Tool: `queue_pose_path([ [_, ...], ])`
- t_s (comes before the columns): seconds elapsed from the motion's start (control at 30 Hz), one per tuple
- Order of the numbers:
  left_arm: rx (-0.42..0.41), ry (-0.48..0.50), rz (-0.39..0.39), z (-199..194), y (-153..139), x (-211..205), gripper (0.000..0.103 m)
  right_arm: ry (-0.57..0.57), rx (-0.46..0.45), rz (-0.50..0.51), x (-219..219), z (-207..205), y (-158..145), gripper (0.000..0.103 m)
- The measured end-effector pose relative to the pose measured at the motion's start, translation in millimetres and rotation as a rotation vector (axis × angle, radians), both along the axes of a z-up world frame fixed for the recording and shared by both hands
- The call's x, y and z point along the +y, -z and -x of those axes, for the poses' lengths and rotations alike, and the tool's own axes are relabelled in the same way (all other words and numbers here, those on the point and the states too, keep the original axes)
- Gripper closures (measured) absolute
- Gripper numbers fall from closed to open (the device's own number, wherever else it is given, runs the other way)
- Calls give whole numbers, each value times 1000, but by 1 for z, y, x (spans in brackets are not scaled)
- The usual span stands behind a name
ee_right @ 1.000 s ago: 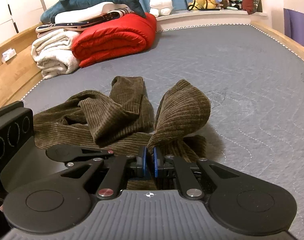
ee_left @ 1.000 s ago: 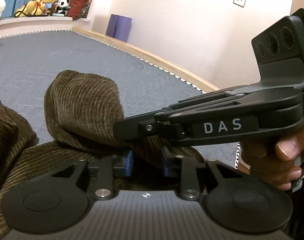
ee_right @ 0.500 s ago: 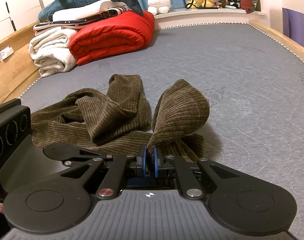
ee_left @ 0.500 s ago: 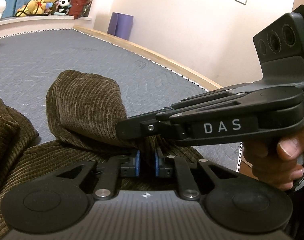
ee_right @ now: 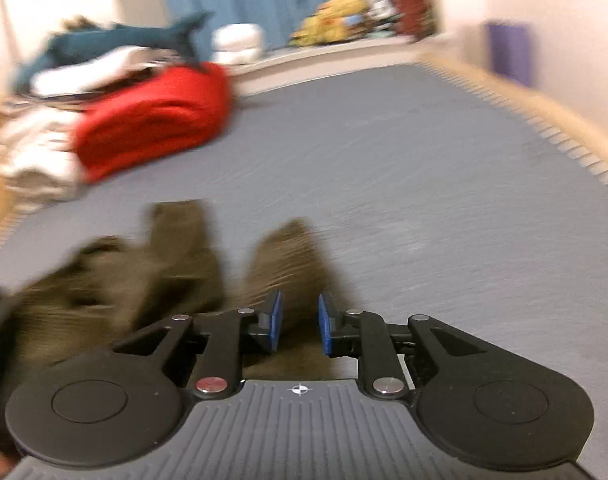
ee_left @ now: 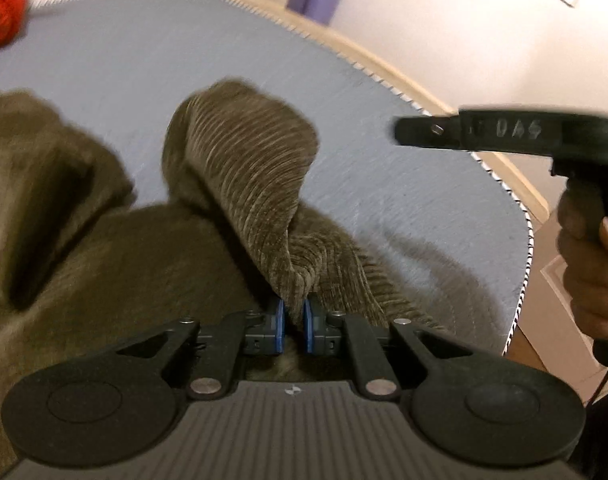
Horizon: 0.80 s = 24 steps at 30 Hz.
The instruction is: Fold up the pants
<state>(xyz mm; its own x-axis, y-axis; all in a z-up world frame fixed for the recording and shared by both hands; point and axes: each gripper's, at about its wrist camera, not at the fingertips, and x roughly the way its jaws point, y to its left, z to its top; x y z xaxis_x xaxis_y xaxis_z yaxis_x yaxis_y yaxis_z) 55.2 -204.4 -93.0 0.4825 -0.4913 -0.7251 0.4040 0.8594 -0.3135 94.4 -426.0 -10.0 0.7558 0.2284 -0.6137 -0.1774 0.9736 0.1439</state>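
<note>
Brown corduroy pants [ee_left: 243,168] lie crumpled on the grey mattress [ee_left: 151,52]. My left gripper [ee_left: 293,326] is shut on a raised fold of the pants, which stands up between its blue pads. My right gripper [ee_right: 299,326] is open and empty, lifted above and behind the pants [ee_right: 287,256]; this view is blurred by motion. In the left wrist view the right gripper [ee_left: 504,134] shows at the upper right, apart from the cloth, held by a hand.
A red quilt [ee_right: 151,120], white towels [ee_right: 31,152] and a blue shark toy [ee_right: 135,40] are piled at the far left. Plush toys [ee_right: 344,4] sit on the back ledge. A wooden bed edge [ee_left: 384,64] runs along the right.
My right gripper let go of the pants fold, opened and pulled away up and to the right. My left gripper closed on the same fold and lifted it a little.
</note>
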Motion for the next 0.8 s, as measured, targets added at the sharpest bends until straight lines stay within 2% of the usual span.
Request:
queue_pose_path([
  [0.03,16,-9,3,0,1,2,92,51,2,104,6,-1,1,77],
  [0.07,28,-15,9,0,1,4,92,98,12,203,12,-2,3,70],
  [0.1,37,-16,11,1,1,5,90,118,24,245,16,-3,5,65],
  [0.17,53,-22,12,0,0,9,89,127,64,224,15,-7,9,65],
  [0.23,72,-44,19,-3,0,13,77,143,107,205,15,-12,14,65],
  [0.27,72,-59,14,-3,-1,15,63,144,118,217,17,-14,16,65],
  [0.3,66,-72,10,-4,-2,18,53,144,124,238,20,-16,19,65],
  [0.4,62,-97,13,-10,-4,23,41,141,135,298,29,-20,25,65],
  [0.57,45,-106,46,-13,-6,25,33,138,144,350,39,-28,30,65],
  [0.7,13,-100,67,-13,-10,26,33,115,158,348,42,-27,29,64],
  [0.73,7,-102,75,-14,-13,26,33,106,162,332,42,-28,25,62],
  [0.8,-5,-107,95,-13,-16,30,33,84,179,254,39,-25,18,50],
])
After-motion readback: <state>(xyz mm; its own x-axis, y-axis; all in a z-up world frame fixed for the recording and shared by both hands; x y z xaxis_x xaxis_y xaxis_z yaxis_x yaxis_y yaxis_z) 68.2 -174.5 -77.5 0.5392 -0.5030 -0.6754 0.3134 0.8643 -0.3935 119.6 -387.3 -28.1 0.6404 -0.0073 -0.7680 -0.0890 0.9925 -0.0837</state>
